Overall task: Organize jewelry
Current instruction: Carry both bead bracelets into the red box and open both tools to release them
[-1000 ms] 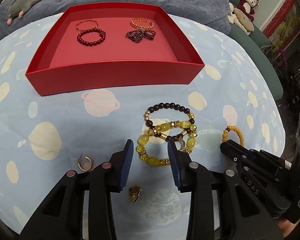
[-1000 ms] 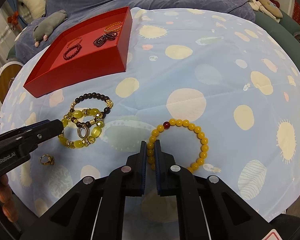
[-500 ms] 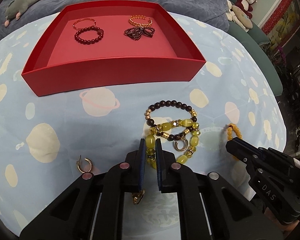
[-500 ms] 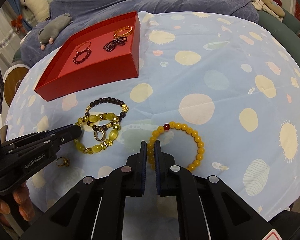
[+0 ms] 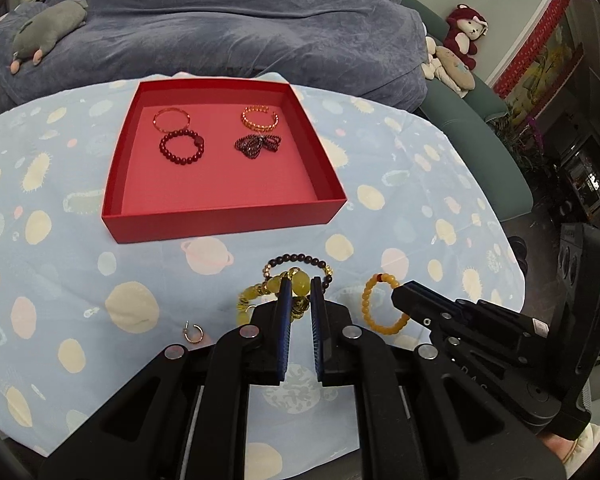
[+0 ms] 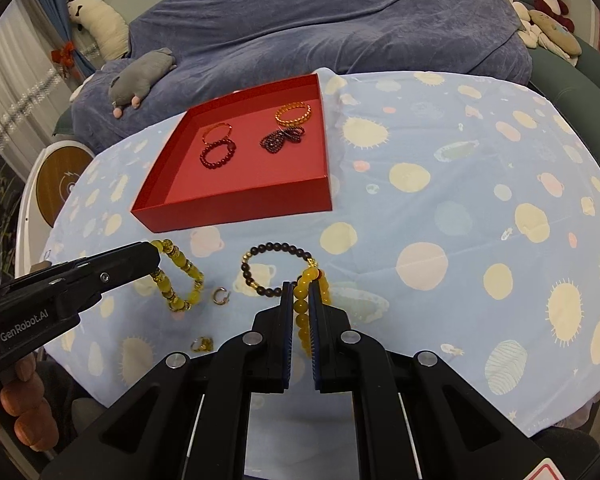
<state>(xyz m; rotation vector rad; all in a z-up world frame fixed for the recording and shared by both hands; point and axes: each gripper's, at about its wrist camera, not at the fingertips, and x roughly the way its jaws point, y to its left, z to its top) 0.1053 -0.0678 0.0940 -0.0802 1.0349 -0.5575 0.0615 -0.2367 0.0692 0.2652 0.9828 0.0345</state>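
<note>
My left gripper (image 5: 300,280) is shut on the yellow chunky bracelet (image 5: 300,285) and holds it above the tablecloth; it also shows in the right wrist view (image 6: 180,280). My right gripper (image 6: 301,286) is shut on the orange bead bracelet (image 6: 302,308), also lifted; it shows in the left wrist view too (image 5: 370,306). A dark bead bracelet (image 6: 278,268) lies on the cloth between them. The red tray (image 5: 224,214) stands beyond and holds several bracelets.
A gold hoop earring (image 6: 221,295) and a gold ring (image 6: 202,344) lie on the cloth near the front. A blue-covered sofa with plush toys (image 5: 48,28) lies behind the table. The table edge runs close at the front and right.
Both grippers have risen and pulled back with their bracelets. The left one closed on the yellow bracelet and lifted it off the dark bead bracelet, which stays on the cloth.
</note>
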